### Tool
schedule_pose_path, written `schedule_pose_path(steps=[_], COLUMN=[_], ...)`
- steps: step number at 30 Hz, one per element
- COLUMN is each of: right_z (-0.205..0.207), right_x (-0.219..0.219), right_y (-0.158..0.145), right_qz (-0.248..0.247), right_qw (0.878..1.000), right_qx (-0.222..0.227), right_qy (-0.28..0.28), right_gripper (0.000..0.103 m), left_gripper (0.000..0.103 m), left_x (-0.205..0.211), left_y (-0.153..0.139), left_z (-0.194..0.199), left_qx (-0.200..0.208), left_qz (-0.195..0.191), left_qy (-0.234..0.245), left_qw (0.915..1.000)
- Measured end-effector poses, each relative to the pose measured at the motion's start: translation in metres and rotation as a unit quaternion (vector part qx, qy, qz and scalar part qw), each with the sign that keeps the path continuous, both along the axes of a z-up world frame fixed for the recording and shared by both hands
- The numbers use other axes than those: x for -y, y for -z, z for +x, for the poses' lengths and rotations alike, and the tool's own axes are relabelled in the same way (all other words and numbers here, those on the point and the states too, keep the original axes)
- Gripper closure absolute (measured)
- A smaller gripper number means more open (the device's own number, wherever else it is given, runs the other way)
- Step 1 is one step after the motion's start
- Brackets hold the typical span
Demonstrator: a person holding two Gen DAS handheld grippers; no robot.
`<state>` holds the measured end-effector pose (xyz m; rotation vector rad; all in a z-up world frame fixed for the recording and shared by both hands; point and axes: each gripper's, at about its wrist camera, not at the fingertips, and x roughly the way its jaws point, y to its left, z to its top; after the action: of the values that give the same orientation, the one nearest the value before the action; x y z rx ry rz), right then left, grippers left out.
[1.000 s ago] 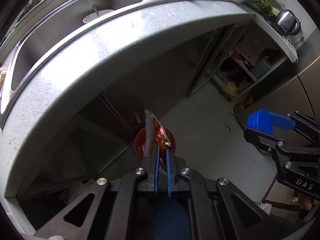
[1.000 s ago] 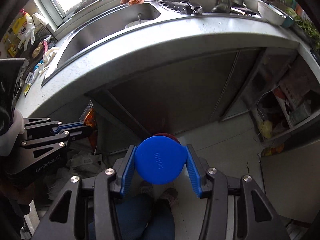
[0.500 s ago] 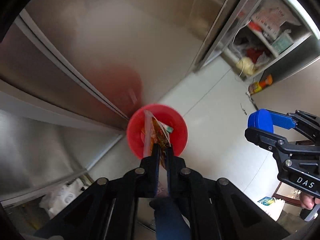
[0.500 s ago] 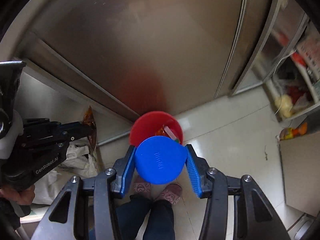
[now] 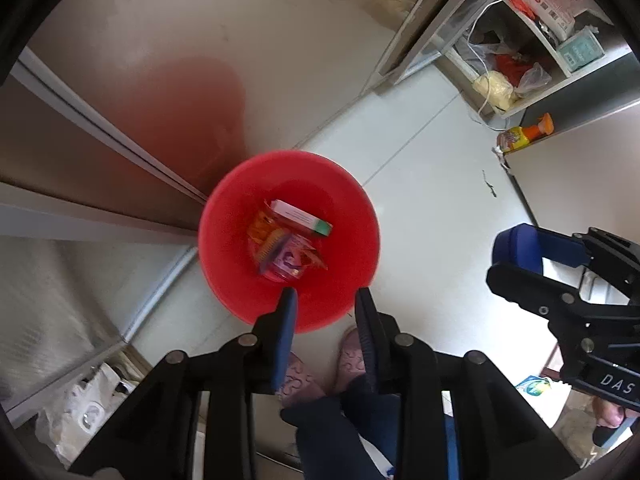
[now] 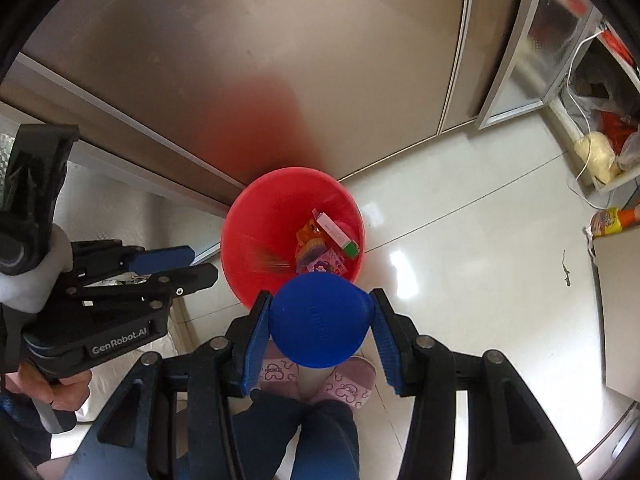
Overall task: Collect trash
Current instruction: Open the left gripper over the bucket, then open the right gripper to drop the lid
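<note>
Pale glossy floor tiles point(image 5: 436, 216) run up to brushed-metal cabinet doors point(image 5: 132, 80), and a red bin point(image 5: 236, 276) stands on the floor right at the foot of those doors, its red glow reflected in the metal.

From the left wrist camera, the left gripper point(image 5: 325, 300) points straight down over the near rim of the bin. Its jaws have just been opening and now stand apart with nothing between them. At the bottom of the bin lie crumpled snack wrappers point(image 5: 286, 254) and a white carton with a green end point(image 5: 304, 218). At the right edge of this view the right gripper point(image 5: 536, 256) shows from the side with a blue lid point(image 5: 516, 246) in it. An open shelf point(image 5: 532, 80) with bags sits toward the top right corner, an orange-capped bottle point(image 5: 526, 134) on the floor below it. Pink slippers point(image 5: 352, 356) stand behind the bin.

From the right wrist camera, the right gripper point(image 6: 320, 316) is clenched on the round blue lid point(image 6: 318, 320), both pads pressing its edge, above the near rim of the red bin point(image 6: 244, 240). The wrappers point(image 6: 320, 260) and carton point(image 6: 338, 234) lie inside, against the bin's right wall. The left gripper point(image 6: 192, 266) reaches in from the left edge, its fingers parted and bare, held by a hand point(image 6: 60, 392).
</note>
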<state>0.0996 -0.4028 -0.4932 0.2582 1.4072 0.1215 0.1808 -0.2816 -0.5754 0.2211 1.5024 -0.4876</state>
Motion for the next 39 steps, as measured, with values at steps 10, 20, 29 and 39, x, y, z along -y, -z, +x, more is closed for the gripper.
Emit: schedule_pose_path(steps=[10,20,29,39], right_z=[0.003,0.018,0.028,0.037], right_x=[-0.021,-0.058,-0.092,-0.107], right_y=[-0.03,-0.019,-0.005,-0.009], right_qz=[-0.015,-0.01,-0.023,-0.047], right_qw=[0.999,0.995,0.987,0.984], right_qx=[0.017,0.026,0.029,0.035], right_qy=[-0.028,-0.093,-0.158,-0.167], right_gripper=[0.057,0.057,0.057,0.03], left_gripper=[0.075,0.033,0.02,0.02], left_x=[-0.023,-0.061,-0.097,-0.117], left_y=[-0.021,-0.025,-0.021,-0.021], left_z=[0.001,0.004,0.004,0.004], left_qx=[0.055,0.071,0.07,0.067], left_qz=[0.016,0.014,0.022,0.031], left_qy=[-0.004,-0.029,-0.067,-0.088], left_qw=[0.9983,0.997,0.9951,0.9934])
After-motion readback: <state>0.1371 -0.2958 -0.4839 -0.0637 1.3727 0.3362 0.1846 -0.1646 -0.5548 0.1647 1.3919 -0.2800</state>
